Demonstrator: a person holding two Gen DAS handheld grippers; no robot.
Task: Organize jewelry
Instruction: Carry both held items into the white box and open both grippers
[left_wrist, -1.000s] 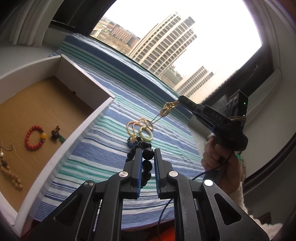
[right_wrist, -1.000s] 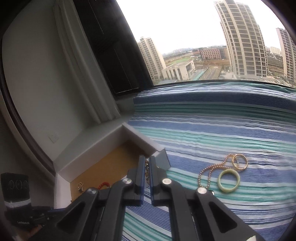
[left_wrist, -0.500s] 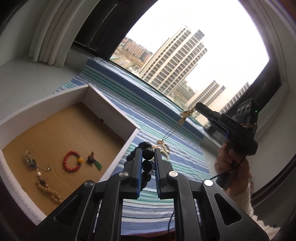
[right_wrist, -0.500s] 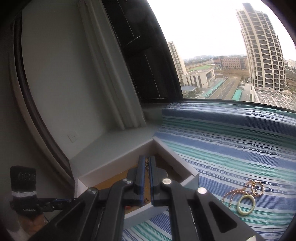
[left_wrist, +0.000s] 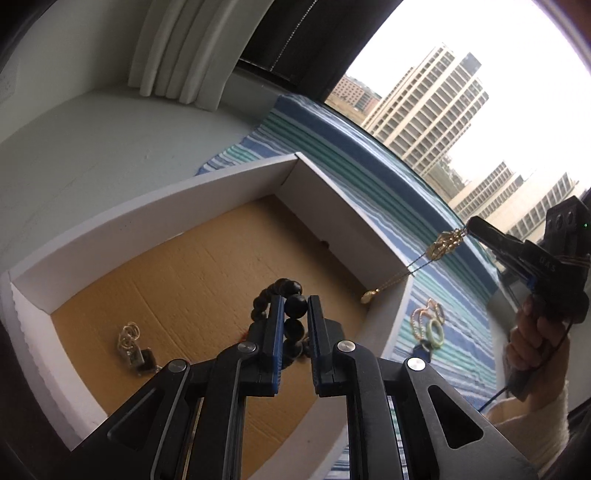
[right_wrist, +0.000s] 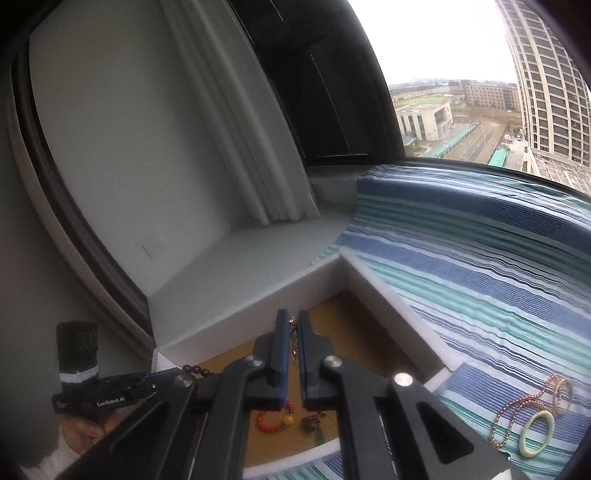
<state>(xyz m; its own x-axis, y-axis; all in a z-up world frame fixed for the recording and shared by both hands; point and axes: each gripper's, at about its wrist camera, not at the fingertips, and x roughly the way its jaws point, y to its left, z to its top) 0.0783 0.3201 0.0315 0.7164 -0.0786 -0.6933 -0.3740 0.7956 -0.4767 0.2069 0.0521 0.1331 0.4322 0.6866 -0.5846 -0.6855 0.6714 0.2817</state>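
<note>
My left gripper is shut on a black bead bracelet and holds it above the brown floor of the white box. My right gripper is shut on a gold chain necklace; in the left wrist view the necklace hangs from its tip, its pendant dangling over the box's right wall. A red bead bracelet and a small green-tasselled charm lie in the box. A pale green bangle, gold rings and a bead chain lie on the striped cloth.
More small jewelry lies at the box's left. A grey sill, a white curtain and the window stand behind the box. The box's right wall separates it from the cloth.
Both grippers have moved left from over the striped cloth to over the box, carrying the black bracelet and the gold necklace with them.
</note>
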